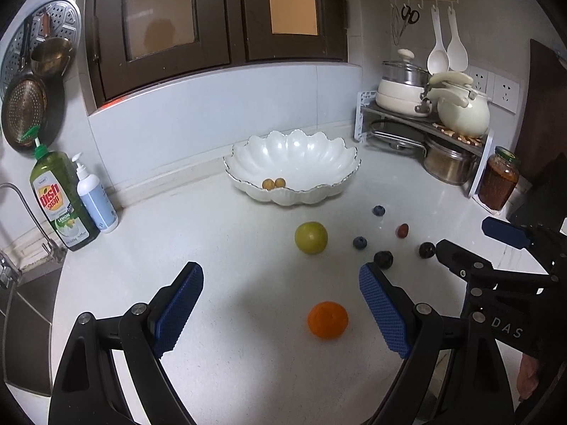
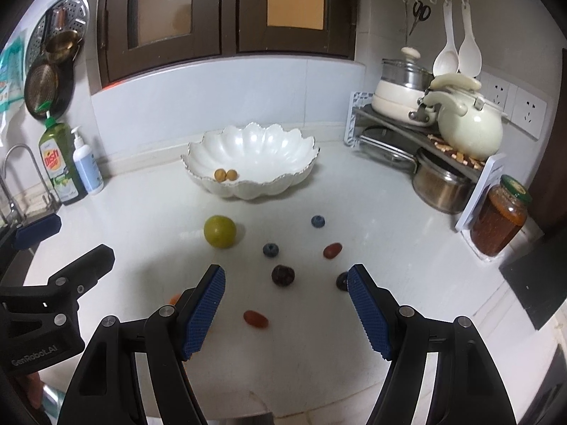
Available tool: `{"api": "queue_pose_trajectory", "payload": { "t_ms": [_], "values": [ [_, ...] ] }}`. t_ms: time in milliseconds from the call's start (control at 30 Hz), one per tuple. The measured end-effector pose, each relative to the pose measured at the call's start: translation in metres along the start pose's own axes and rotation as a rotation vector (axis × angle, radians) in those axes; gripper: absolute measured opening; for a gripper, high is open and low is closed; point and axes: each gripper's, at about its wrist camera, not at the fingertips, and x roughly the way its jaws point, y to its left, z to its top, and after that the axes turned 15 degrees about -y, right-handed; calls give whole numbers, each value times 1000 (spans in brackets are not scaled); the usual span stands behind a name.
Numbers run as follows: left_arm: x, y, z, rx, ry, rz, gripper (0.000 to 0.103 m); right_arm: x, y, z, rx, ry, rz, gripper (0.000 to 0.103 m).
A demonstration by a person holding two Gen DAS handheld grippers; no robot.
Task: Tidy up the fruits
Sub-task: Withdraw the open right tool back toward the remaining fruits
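Note:
A white scalloped bowl [image 1: 319,163] [image 2: 280,148] stands at the back of the counter with two small yellow-brown fruits [image 1: 273,183] [image 2: 225,174] inside. Loose on the counter lie a green plum [image 1: 311,237] [image 2: 220,231], an orange tangerine [image 1: 327,319], two blueberries [image 1: 379,210] [image 2: 270,249], dark grapes [image 1: 383,259] [image 2: 282,275] and red cherry tomatoes [image 2: 255,318] [image 2: 332,250]. My left gripper [image 1: 281,285] is open and empty, the tangerine lying between its fingers. My right gripper [image 2: 286,283] is open and empty above the small fruits.
A dish soap bottle [image 1: 60,198] and a pump bottle [image 1: 95,198] stand at the left by the sink tap [image 1: 28,212]. A rack with pots and a kettle [image 2: 467,124] and a jar [image 2: 498,219] stand at the right.

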Motion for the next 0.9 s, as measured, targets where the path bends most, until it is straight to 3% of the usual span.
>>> {"api": "queue_pose_trajectory", "payload": {
  "t_ms": [900],
  "values": [
    [21,-10,-47,34,88,-69,85,29,7,-43,-22,107,88,71]
  ]
}}
